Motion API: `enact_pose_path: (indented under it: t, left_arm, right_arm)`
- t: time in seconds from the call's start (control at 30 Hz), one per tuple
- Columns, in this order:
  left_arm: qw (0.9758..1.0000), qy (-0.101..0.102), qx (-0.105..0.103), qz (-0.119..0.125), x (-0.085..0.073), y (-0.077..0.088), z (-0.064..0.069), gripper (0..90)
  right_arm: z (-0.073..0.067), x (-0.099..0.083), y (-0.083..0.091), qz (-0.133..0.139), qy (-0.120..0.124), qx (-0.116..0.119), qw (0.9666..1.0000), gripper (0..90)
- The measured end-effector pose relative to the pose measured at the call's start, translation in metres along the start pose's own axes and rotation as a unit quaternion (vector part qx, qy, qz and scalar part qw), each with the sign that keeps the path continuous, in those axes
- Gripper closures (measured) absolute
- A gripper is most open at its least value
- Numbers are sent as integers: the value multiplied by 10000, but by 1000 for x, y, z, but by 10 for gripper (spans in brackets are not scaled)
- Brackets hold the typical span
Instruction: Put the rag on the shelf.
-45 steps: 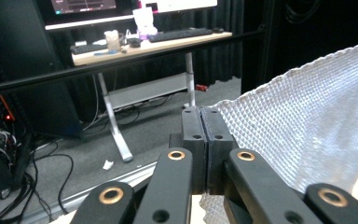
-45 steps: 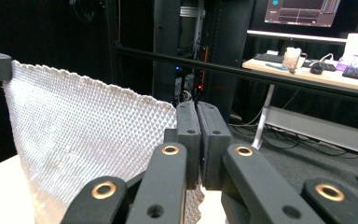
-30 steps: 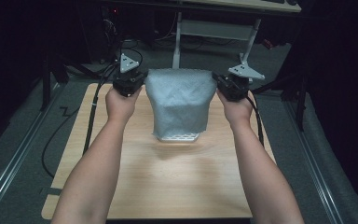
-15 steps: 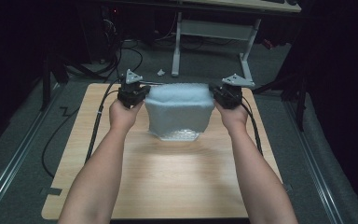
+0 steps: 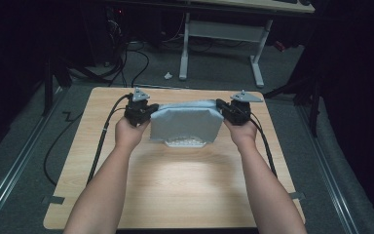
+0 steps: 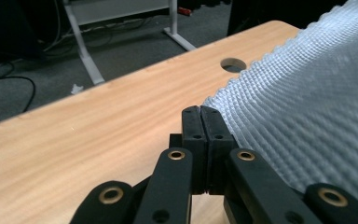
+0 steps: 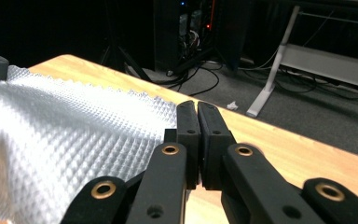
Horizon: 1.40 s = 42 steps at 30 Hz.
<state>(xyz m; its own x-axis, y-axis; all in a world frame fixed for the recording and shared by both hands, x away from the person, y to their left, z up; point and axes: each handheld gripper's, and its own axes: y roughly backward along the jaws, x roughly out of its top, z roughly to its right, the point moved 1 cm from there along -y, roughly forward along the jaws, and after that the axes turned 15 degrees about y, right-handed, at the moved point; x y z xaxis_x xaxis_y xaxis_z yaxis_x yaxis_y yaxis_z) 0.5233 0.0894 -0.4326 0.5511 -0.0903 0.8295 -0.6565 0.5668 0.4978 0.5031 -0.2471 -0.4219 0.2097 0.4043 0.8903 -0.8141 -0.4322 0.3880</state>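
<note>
A silvery, embossed sheet (image 5: 187, 122) hangs stretched between both grippers above the far half of the wooden table (image 5: 175, 195). My left gripper (image 5: 148, 113) is shut on its left top corner, and my right gripper (image 5: 222, 109) is shut on its right top corner. The sheet's lower edge rests on or just above the tabletop. In the left gripper view the closed jaws (image 6: 200, 112) pinch the sheet (image 6: 307, 116) at its edge. In the right gripper view the closed jaws (image 7: 197, 106) hold the sheet (image 7: 65, 140), which spreads off to the left.
A round hole (image 6: 233, 64) pierces the table near its far edge. Black cables (image 5: 102, 141) trail from the grippers over the table's left and right sides. White desk legs (image 5: 185, 48) stand on the grey floor beyond the table.
Both grippers have moved away from the person towards the far edge and lower, carrying the sheet with them. The sheet now hangs shorter and is stretched wider.
</note>
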Motion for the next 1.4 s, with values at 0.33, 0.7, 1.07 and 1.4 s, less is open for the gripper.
enact_pose_path:
  t: [0.33, 0.7, 1.07, 1.4]
  left_arm:
    - [9998, 70, -159, -115, -21, -3, 2, 893]
    - [9991, -63, -224, -368, -31, -10, 10, 892]
    - [9987, 43, -221, -456, -42, -12, 4, 892]
    - [9986, 39, -268, -448, -44, -9, 4, 890]
  right_arm:
    - [-11, -19, -3, -44, -169, 224, 9996, 892]
    - [-19, -29, -5, -49, -198, 286, 9994, 892]
    - [-21, -38, -7, -202, -230, 315, 9990, 892]
    - [-25, -44, -13, -365, -222, 346, 9985, 891]
